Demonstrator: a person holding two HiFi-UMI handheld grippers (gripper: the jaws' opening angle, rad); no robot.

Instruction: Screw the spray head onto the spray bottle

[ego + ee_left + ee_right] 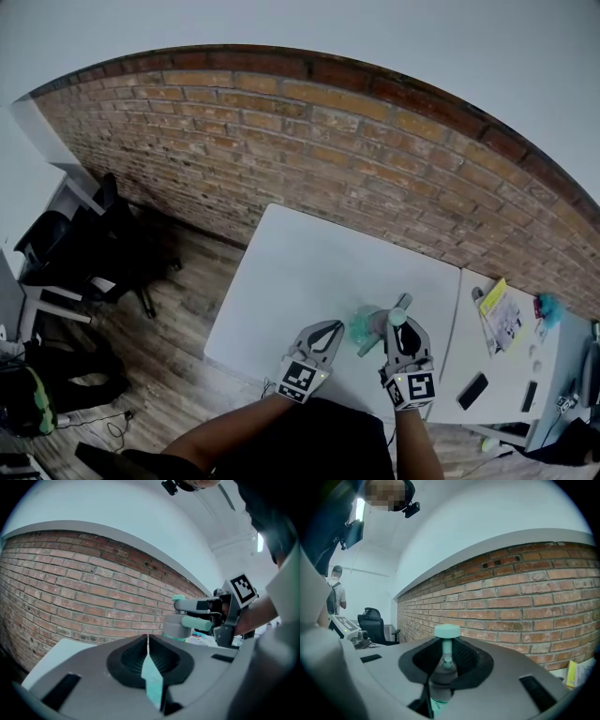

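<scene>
Table [300,281] lies bare toward the brick wall [281,141]; booklet [502,314] and, seemingly, a phone [472,390] clutter right.

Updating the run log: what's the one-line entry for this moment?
left gripper: shut | right gripper: shut on spray head | over table

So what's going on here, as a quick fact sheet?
Setting: white table in front of a brick wall
Left claw: closed, with a thin teal sliver in its seam; I can't tell what it is
Right claw: clamped on the spray head
Spray head look: grey body, teal tip and trigger
Nearby: leaflet on the next table
</scene>
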